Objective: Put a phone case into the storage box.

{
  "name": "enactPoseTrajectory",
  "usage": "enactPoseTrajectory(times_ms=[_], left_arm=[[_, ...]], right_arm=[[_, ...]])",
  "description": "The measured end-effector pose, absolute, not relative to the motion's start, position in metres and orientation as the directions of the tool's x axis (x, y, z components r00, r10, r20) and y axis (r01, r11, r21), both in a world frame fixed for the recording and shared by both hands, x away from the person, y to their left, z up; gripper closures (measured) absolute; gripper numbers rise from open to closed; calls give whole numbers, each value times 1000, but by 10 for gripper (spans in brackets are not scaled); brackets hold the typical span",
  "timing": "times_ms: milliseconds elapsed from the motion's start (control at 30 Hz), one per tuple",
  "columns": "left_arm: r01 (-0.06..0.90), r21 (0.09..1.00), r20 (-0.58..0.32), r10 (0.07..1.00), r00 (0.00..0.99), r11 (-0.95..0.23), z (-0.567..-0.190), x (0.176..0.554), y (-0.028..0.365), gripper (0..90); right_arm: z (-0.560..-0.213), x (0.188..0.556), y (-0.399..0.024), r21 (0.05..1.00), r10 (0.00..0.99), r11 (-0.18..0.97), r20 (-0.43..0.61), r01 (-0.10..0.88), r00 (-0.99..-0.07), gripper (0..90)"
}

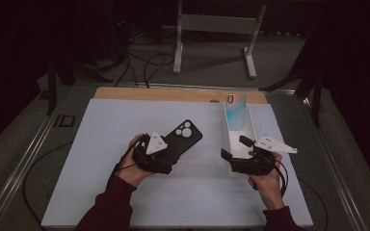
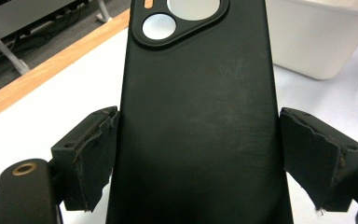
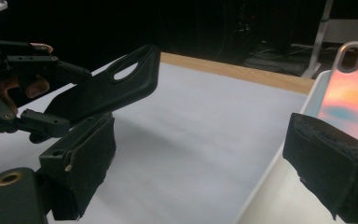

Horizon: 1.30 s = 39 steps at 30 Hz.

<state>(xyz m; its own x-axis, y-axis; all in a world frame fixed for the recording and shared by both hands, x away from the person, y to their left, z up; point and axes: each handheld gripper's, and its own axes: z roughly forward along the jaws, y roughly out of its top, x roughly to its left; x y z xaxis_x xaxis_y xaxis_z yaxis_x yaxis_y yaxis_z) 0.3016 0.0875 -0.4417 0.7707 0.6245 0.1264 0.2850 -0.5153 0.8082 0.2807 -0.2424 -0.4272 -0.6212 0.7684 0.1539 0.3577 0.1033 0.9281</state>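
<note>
1. In the left gripper view we see the left gripper [image 2: 196, 154] with its two jaws pinching a black phone case [image 2: 198, 116] by its long edges; the case runs up the middle of the frame, its camera cut-out at the top.
2. In the high view the same left gripper [image 1: 166, 153] sits left of centre, the black phone case [image 1: 183, 137] slanting from it toward the upper right, lifted off the white mat [image 1: 125, 139].
3. In the right gripper view we see the right gripper [image 3: 200, 163] with its jaws spread wide and nothing between them; one jaw stands at lower left, the other at lower right over the rim of a white bin [image 3: 279, 186].
4. In the high view the right gripper [image 1: 232, 153] lies right of centre, at the near end of the white bin [image 1: 227, 126].
5. A second phone case [image 1: 236, 110], pale with pink and blue tints, stands upright in the far end of the bin.
6. The mat covers the bench [image 1: 173, 94], whose wooden edge shows along the top; a metal stand [image 1: 217, 29] stands on the floor in the upper centre.
</note>
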Motion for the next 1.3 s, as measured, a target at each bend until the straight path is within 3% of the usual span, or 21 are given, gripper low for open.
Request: enactPoseTrajectory(times_ms=[867,1300], left_arm=[[194,833,150,550,822,-518,-429,300,62,155],[152,844,162,514,843,-515,-423,297,47,155]], right_arm=[[-414,297,-213,902,713,79,246,425,-656,129],[-413,298,-198,883,687,108,265,456,-677,250]])
